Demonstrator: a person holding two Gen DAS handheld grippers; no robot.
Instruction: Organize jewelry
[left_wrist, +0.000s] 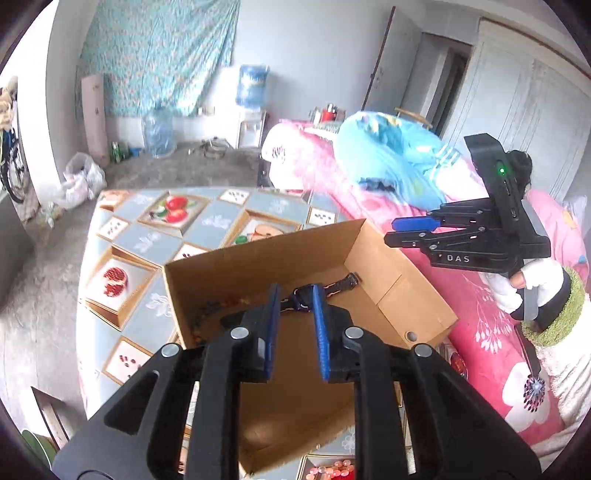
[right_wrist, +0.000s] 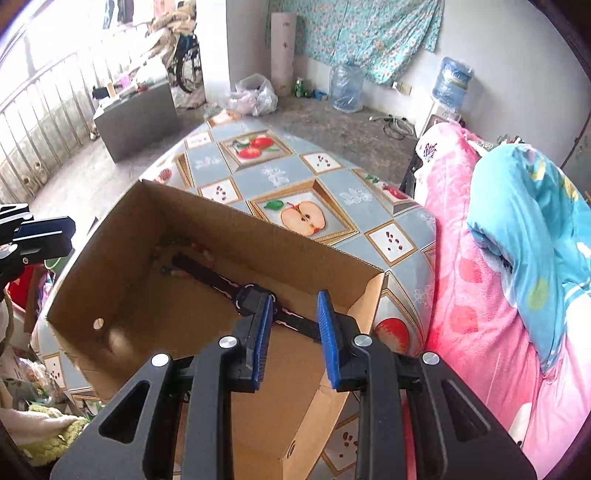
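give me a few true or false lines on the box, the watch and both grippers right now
1. The black watch lies inside the cardboard box. True.
2. The left gripper is clamped on the watch. False: its jaws stand apart with nothing between them.
3. The box stands on the pink bedding. False: it stands on the fruit-print tablecloth.
4. A string of beads lies in the box near one end of the watch strap. True.
5. The right gripper holds nothing. True.
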